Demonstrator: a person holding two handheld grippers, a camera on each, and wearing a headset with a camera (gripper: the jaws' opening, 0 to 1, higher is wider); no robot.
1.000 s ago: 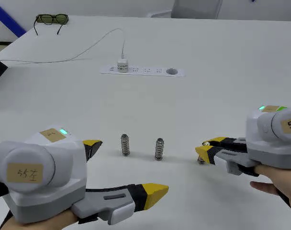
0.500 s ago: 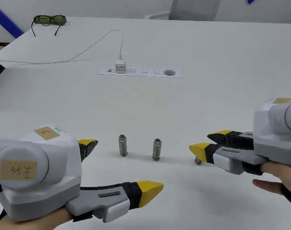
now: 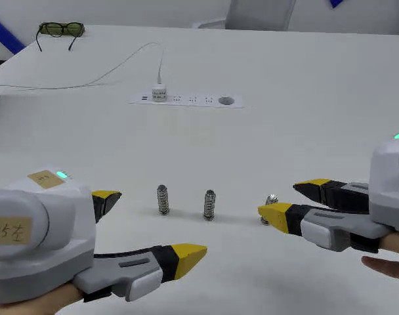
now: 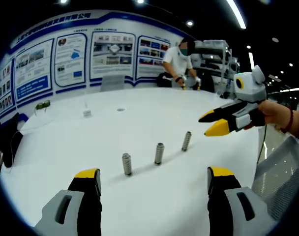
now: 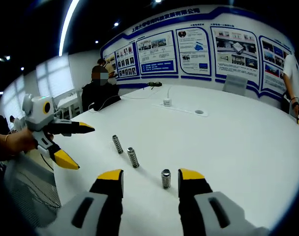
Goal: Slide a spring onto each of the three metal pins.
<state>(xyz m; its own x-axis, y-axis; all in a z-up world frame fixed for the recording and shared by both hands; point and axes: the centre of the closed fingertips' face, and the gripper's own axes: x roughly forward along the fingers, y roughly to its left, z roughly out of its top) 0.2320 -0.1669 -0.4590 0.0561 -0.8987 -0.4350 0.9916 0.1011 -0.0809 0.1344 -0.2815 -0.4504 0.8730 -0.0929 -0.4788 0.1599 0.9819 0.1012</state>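
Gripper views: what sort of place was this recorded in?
Probably a company lab or demonstration room: blue-and-white information boards line the wall, a large white table carries a power strip, and another person sits at it.

The head view looks forward and down from above the near edge of the white table, close over the row of three pins, with the power strip farther off and the glasses at the far left corner. The left gripper view rides low at the near left, facing right and away along the row (the right gripper enters at its right). The right gripper view, equally low, faces left along the same row from its right end, very near the closest pin, with the left gripper beyond. All three views share the pins and the power strip.
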